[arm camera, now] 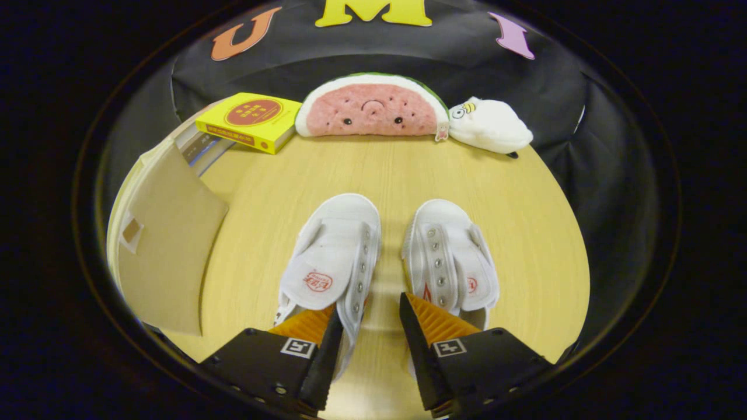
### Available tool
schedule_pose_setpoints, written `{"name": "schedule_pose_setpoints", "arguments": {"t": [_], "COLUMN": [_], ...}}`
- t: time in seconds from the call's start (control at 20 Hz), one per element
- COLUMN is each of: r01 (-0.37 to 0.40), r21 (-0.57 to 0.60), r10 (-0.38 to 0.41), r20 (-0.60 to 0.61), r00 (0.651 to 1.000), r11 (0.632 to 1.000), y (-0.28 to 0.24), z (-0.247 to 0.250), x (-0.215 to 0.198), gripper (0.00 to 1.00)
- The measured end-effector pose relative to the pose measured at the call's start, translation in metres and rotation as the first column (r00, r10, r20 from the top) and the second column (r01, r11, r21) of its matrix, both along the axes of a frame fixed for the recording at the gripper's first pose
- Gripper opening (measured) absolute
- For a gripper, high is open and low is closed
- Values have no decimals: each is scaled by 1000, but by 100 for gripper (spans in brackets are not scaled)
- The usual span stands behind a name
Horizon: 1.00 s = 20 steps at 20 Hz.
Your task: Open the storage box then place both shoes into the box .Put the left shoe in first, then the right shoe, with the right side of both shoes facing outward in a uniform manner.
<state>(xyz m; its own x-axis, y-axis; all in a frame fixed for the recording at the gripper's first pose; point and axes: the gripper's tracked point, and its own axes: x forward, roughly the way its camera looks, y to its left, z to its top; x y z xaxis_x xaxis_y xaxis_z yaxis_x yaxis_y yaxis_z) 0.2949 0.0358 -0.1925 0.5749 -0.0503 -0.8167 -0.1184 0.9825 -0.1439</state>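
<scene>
Two white canvas shoes stand side by side on the wooden table, toes pointing away from me. The left shoe [332, 251] lies just ahead of my left finger, and the right shoe [452, 256] just ahead of my right finger; each finger hides part of a heel. My gripper [370, 303] is open, with only the bare strip of table between the shoes in its gap. The beige storage box [166, 245] stands to the left of the shoes, showing a flat tan panel with a small tab. I cannot tell whether that panel is shut.
Beyond the shoes, a watermelon-slice plush [370, 108] and a white plush pouch [490, 125] lean at the back of the table [525, 233]. A yellow book [251, 121] rests on a stack of books behind the box. Black cloth walls the booth.
</scene>
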Motion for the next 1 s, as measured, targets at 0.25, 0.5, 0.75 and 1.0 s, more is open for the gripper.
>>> {"name": "schedule_pose_setpoints", "arguments": {"t": [0.25, 0.5, 0.75, 1.0], "r01": [6, 97, 180, 191], "r21": [79, 225, 375, 435], "r10": [-1, -75, -124, -126], "r20": [-53, -104, -168, -174], "r00": [999, 992, 978, 977], "r11": [997, 970, 909, 880], "y": [14, 13, 14, 20], "z": [-11, -13, -15, -7], "x": [9, 9, 9, 4], "gripper": [22, 1, 0, 0]}}
